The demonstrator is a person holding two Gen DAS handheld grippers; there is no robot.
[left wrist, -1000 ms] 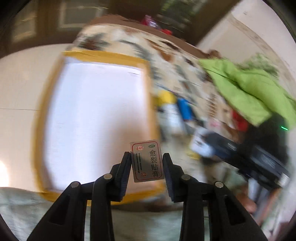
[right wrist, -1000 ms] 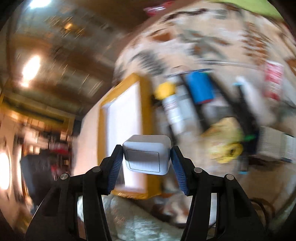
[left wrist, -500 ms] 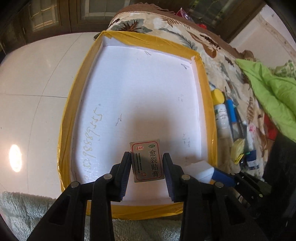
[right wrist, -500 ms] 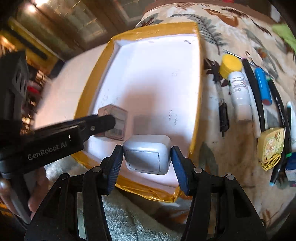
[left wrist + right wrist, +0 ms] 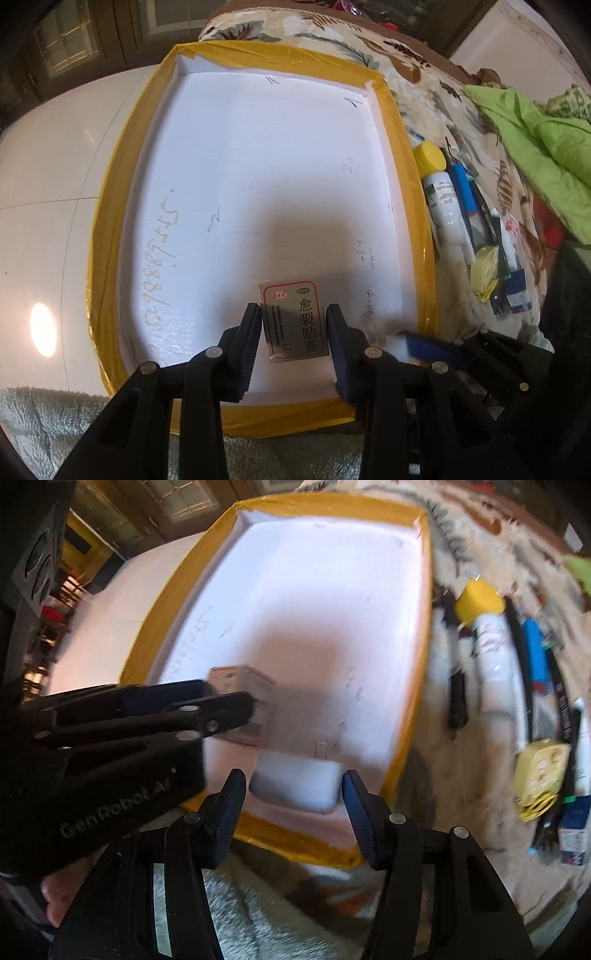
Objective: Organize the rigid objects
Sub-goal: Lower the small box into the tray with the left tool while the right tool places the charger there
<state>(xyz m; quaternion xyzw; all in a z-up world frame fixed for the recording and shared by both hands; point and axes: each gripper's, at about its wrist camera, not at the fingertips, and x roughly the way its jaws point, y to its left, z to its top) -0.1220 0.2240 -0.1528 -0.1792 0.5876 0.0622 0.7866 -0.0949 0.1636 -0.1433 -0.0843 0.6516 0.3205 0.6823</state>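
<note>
A white foam tray [image 5: 406, 155] with a yellow taped rim lies on the patterned blanket. My left gripper [image 5: 293, 308] points down over the tray's near end. A small silver medicine box [image 5: 295, 325] with red trim stands between its pads, which still touch the box while the jaws are opening. In the right wrist view the left gripper [image 5: 229, 698] shows beside that box [image 5: 243, 683]. My right gripper [image 5: 293, 775] is open. A white charger [image 5: 295, 784] lies on the tray [image 5: 424, 627] floor just beyond its fingers, with gaps at both sides.
Right of the tray lie a white bottle with a yellow cap [image 5: 439, 195], a blue pen [image 5: 463, 188], black pens and a yellow item [image 5: 485, 273]. A green cloth [image 5: 535, 140] is at the far right. A grey fluffy towel [image 5: 74, 424] borders the near rim.
Both grippers have come down over the tray's near end. The right gripper has swung in from the clutter, and the charger has left its pads and lies on the tray floor.
</note>
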